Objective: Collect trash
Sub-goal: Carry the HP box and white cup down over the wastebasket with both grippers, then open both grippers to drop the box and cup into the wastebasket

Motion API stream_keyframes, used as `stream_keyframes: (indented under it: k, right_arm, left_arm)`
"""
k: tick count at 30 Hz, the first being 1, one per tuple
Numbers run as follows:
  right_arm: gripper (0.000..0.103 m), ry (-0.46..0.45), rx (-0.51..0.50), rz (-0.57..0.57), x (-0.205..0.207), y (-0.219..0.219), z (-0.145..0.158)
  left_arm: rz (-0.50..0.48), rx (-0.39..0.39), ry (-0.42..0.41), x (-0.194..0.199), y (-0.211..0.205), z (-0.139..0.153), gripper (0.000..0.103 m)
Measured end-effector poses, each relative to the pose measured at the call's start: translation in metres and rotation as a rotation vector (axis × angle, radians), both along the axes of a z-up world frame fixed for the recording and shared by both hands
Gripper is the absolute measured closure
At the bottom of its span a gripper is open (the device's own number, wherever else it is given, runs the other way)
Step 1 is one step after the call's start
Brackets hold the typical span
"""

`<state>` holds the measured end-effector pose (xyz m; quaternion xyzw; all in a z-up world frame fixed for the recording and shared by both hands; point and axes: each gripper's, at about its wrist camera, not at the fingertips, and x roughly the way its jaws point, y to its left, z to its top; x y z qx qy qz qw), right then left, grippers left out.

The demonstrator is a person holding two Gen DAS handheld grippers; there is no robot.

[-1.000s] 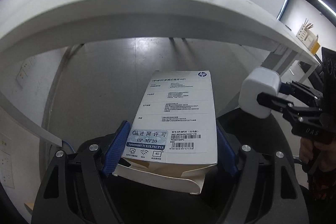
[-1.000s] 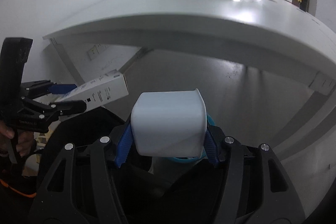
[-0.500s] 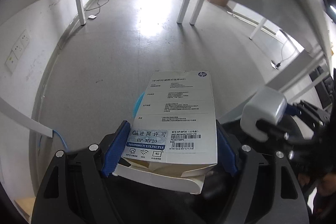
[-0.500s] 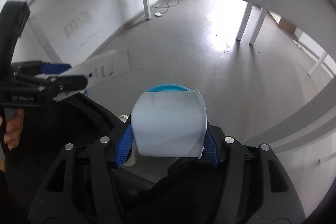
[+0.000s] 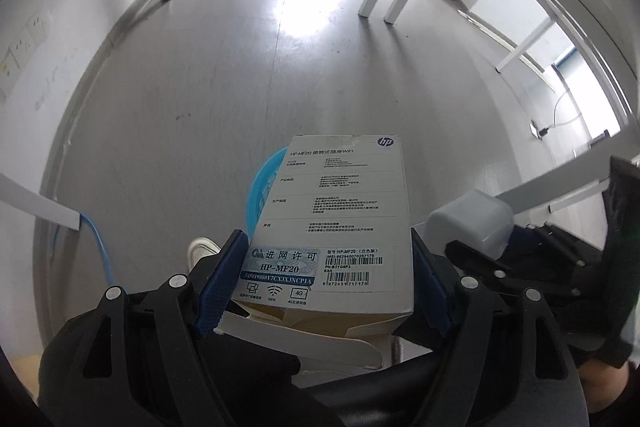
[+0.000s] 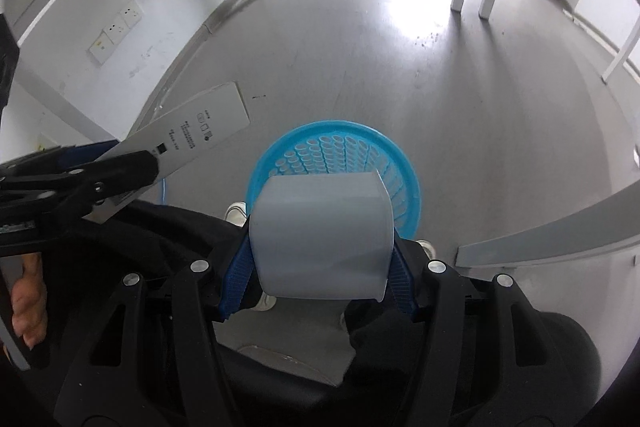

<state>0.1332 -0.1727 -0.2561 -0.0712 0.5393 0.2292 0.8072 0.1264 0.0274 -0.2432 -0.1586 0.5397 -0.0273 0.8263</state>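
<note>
L gripper point(image 5: 326, 271) fingers gripping HP box point(image 5: 340, 211); R gripper point(image 6: 320, 267) fingers gripping white cup point(image 6: 320, 235), both hovering over blue basket point(image 6: 408, 183).

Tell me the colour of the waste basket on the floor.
Bright blue waste basket with perforated walls; clearest in the right wrist view.

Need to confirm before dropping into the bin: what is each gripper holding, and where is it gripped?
Left gripper clamps the white HP box across its near end's side edges. Right gripper clamps the white plastic tub by opposite side walls.
</note>
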Motion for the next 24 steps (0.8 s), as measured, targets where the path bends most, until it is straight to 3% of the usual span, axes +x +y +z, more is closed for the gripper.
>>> stream_keyframes:
  k: [11,20,22,24]
  right_arm:
    - [0.047,0.173,0.036,-0.072,0.042,0.012,-0.059]
    - [0.046,0.216,0.043,-0.107,0.053,0.013,-0.076]
    - [0.034,0.219,0.051,-0.123,0.054,0.011,-0.078]
    - [0.028,0.219,0.056,-0.124,0.053,0.010,-0.079]
  left_arm:
    - [0.038,-0.069,0.108,0.057,0.000,-0.052,0.026]
    - [0.042,-0.171,0.149,0.066,0.003,-0.069,0.023]
    - [0.040,-0.235,0.144,0.071,0.002,-0.071,0.016]
    - [0.048,-0.231,0.130,0.070,0.001,-0.070,0.012]
